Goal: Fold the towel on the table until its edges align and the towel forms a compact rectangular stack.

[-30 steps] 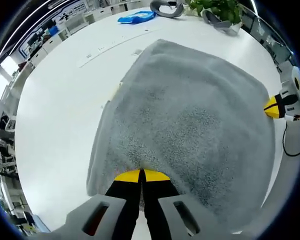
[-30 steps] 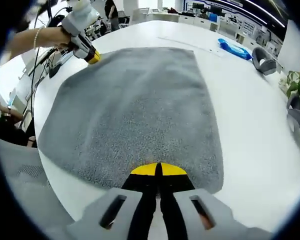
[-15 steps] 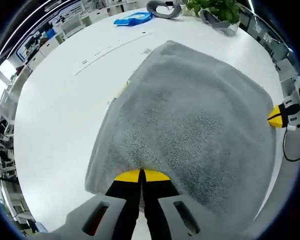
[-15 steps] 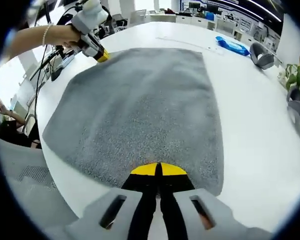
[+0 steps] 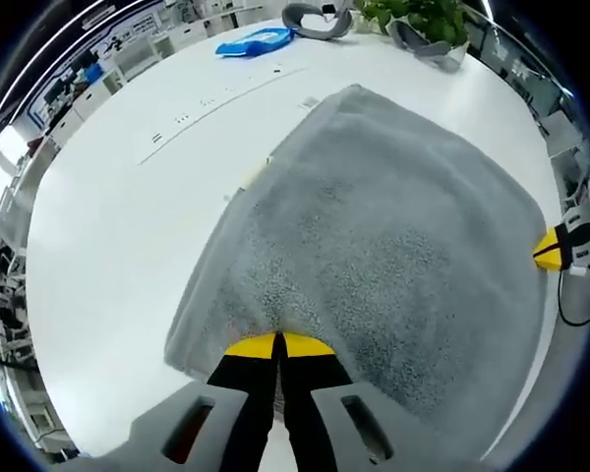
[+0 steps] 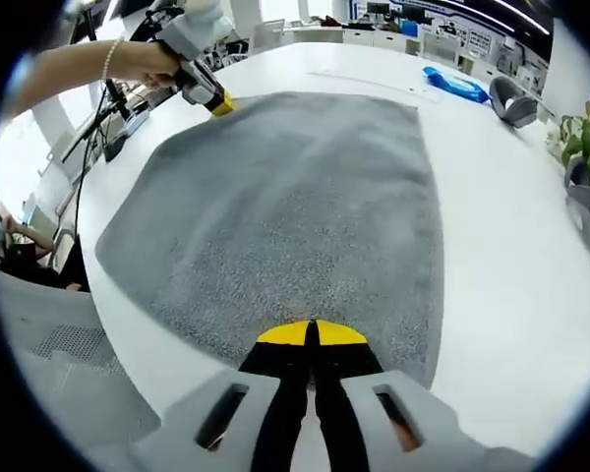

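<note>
Grey towel (image 5: pixel 383 236) lies flat on the white surface (image 5: pixel 118 216). My left gripper (image 5: pixel 278 344) and right gripper (image 6: pixel 310 334), jaws closed, apparently pinch its 6 o'clock edges (soft, limp, light).

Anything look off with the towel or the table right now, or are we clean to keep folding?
Nothing stands out. The grey towel lies spread and unwrinkled on the white table, with each hand-held gripper, left and right, shut on a near-edge corner. The blue packet and plant sit well clear.
</note>
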Demonstrator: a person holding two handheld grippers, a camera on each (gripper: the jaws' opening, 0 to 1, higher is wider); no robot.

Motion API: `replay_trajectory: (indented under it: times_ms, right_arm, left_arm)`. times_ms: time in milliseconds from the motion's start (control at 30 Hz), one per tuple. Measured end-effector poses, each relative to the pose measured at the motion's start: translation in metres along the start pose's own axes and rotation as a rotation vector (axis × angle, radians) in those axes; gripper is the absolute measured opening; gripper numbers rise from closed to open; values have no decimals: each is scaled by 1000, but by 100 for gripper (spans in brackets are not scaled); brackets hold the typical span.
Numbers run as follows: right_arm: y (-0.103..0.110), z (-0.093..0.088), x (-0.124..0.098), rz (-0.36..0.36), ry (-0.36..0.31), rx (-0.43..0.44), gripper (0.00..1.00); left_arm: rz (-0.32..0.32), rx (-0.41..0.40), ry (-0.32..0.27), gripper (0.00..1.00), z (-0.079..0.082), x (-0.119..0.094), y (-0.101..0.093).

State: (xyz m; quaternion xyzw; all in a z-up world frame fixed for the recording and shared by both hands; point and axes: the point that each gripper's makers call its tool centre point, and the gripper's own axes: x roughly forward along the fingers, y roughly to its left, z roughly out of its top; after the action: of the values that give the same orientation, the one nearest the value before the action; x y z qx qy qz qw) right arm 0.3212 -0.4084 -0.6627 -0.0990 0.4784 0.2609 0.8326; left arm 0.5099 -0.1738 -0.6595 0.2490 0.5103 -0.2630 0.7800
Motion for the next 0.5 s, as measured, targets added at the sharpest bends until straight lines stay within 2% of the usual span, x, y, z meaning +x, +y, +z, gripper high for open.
replay_trajectory:
  times_ms: [500]
  right_arm:
    - [10,-5,-2,4,11,15,0]
  left_arm:
    - [-25,-19,-47,0,15,3,-3]
